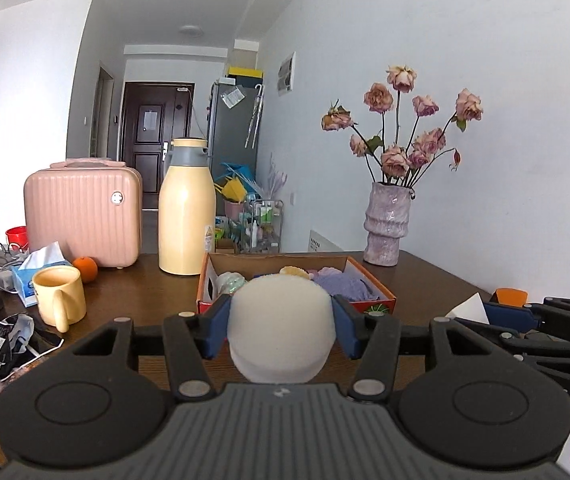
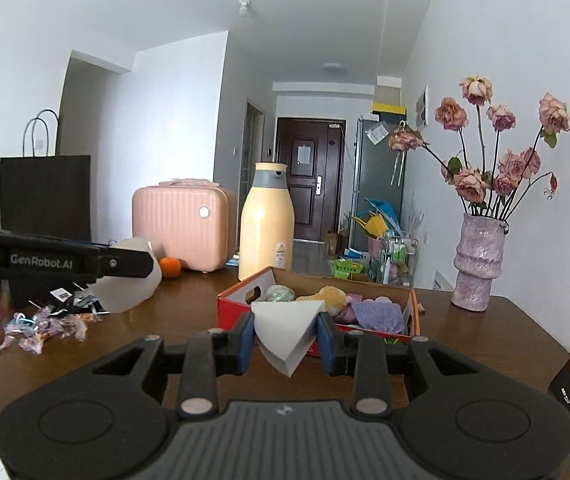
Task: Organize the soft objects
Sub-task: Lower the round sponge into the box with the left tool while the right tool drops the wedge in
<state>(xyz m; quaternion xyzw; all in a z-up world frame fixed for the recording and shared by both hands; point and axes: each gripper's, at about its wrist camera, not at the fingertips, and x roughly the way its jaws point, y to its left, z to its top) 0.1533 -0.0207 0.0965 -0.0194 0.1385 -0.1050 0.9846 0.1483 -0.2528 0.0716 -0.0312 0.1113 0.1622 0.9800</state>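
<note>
My left gripper [image 1: 281,326] is shut on a round white sponge [image 1: 281,320] and holds it above the table, just in front of the cardboard box [image 1: 381,294]. The box holds several soft things, among them a purple knit cloth [image 1: 343,286]. My right gripper [image 2: 285,336] is shut on a white wedge-shaped sponge [image 2: 285,330], also above the table in front of the box [image 2: 241,300]. The left gripper with its round sponge [image 2: 131,280] shows at the left of the right wrist view. The right gripper shows at the right edge of the left wrist view.
Behind the box stand a cream thermos [image 1: 187,208], a pink case [image 1: 83,212] and a vase of dried roses [image 1: 387,224]. A yellow mug [image 1: 59,298], tissue pack [image 1: 35,272] and orange [image 1: 85,268] sit at the left. Wrapped sweets [image 2: 41,326] lie on the left.
</note>
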